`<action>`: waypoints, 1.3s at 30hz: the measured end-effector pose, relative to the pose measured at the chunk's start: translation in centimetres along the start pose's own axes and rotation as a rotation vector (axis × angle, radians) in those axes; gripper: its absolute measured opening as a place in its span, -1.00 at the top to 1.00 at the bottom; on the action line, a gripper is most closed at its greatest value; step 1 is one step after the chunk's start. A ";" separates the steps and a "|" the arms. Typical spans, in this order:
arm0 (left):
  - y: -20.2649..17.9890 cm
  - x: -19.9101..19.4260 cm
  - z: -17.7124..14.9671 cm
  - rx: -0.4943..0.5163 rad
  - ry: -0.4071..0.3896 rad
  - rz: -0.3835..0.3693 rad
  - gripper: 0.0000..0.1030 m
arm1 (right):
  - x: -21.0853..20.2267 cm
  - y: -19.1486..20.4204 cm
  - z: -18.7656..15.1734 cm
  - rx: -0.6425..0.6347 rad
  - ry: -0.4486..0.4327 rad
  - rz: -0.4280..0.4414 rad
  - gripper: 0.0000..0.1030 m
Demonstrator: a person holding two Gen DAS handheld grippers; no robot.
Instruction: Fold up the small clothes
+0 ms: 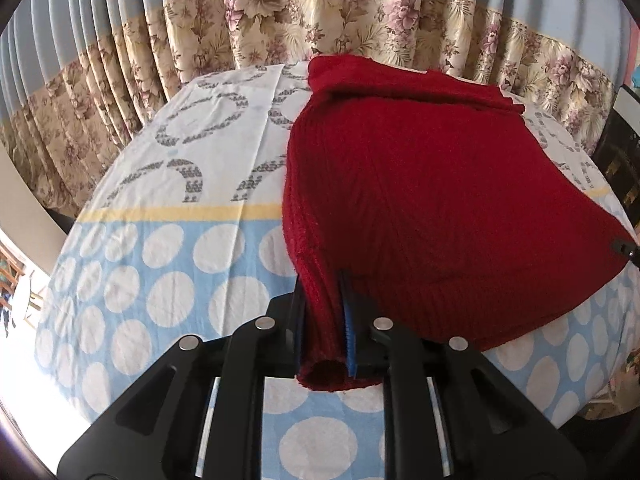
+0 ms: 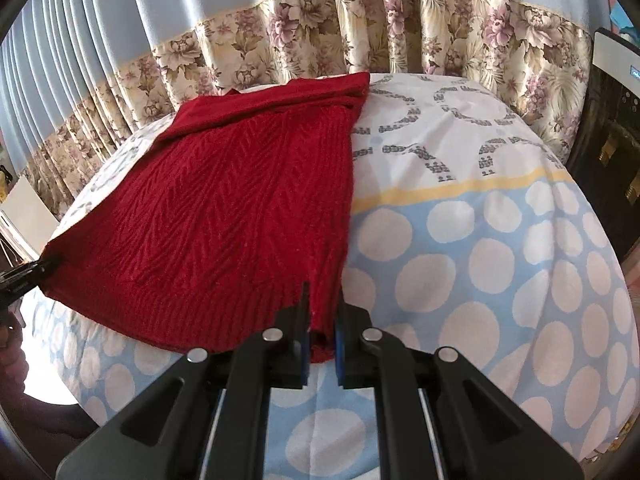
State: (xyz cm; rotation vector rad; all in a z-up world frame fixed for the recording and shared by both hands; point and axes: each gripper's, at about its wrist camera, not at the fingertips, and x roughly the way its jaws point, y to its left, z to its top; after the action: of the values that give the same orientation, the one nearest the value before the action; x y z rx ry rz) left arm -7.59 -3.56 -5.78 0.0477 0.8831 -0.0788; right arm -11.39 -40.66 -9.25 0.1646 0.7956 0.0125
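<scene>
A dark red knitted sweater [image 1: 420, 184] lies on the table, its far part folded flat and its near hem lifted; it also shows in the right wrist view [image 2: 248, 216]. My left gripper [image 1: 322, 300] is shut on the sweater's near left hem corner, with fabric bunched between the fingers. My right gripper [image 2: 322, 312] is shut on the near right hem corner. The right gripper's tip shows at the right edge of the left wrist view [image 1: 624, 246], and the left gripper's tip at the left edge of the right wrist view [image 2: 40, 270]. The hem hangs stretched between them.
A tablecloth [image 1: 168, 240], blue with white dots near me and white with grey rings farther off, covers the table. Blue and floral curtains [image 1: 280, 20] hang close behind the far edge. A dark appliance [image 2: 612, 128] stands to the right.
</scene>
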 end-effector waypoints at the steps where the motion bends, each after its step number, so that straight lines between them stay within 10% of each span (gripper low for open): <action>1: 0.0 -0.1 0.1 0.002 -0.001 -0.002 0.70 | -0.1 0.0 0.3 -0.001 -0.003 0.005 0.83; 12: 0.9 1.0 6.6 0.009 -0.107 0.049 0.76 | 0.3 0.5 7.2 0.056 -0.100 0.036 0.84; 23: 1.3 6.7 20.6 0.028 -0.213 0.093 0.80 | 5.5 0.2 19.8 0.016 -0.138 0.053 0.84; 39: -0.3 24.5 34.1 0.073 -0.050 0.209 0.80 | 23.3 -2.8 32.8 0.084 0.034 -0.035 0.84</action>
State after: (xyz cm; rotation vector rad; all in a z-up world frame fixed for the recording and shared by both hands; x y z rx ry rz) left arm 34.05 -7.56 -3.11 0.2052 0.8203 0.0826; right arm 28.15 -46.35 -3.62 0.2306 0.8330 -0.0516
